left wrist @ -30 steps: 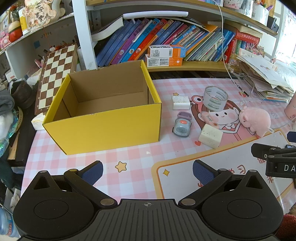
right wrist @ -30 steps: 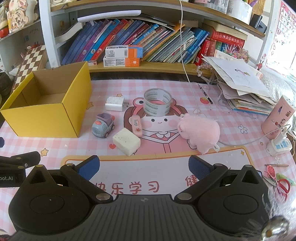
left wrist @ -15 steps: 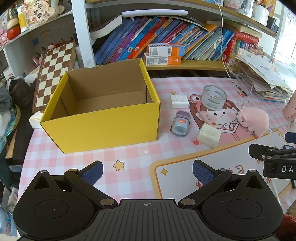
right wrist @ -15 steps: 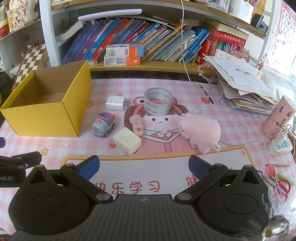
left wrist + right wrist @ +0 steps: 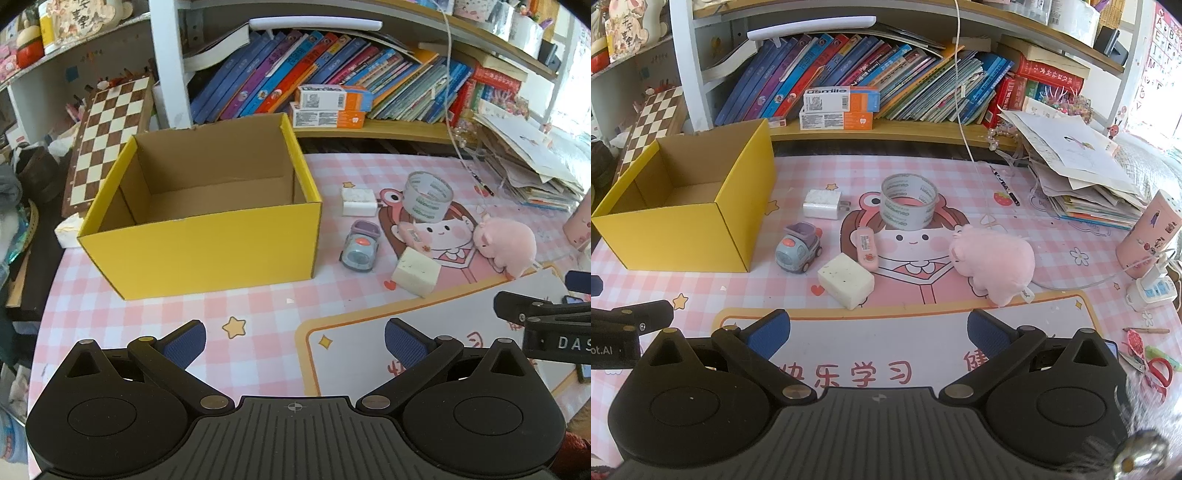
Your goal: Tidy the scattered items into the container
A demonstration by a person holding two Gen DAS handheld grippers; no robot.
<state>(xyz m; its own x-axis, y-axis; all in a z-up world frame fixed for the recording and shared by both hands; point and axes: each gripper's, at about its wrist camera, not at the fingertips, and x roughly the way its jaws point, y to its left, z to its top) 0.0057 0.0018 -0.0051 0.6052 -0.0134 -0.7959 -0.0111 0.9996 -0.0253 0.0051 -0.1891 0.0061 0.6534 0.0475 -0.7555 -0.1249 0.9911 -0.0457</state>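
Since both grippers' fingers are spread wide and empty, you should drop the right gripper (image 5: 878, 328) squarely over the sponge block (image 5: 846, 280), then carry it left to the yellow box (image 5: 676, 236).

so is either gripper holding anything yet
No. The left gripper and the right gripper are both open and empty above the table.

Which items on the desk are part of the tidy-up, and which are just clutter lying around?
Job items:
open yellow cardboard box
white wall charger
clear tape roll
grey-purple toy car
small pink oblong gadget
white speckled foam block
pink plush pig

Lying about:
leaning shelf books
brown-and-white chessboard
loose paper stack
red-handled scissors
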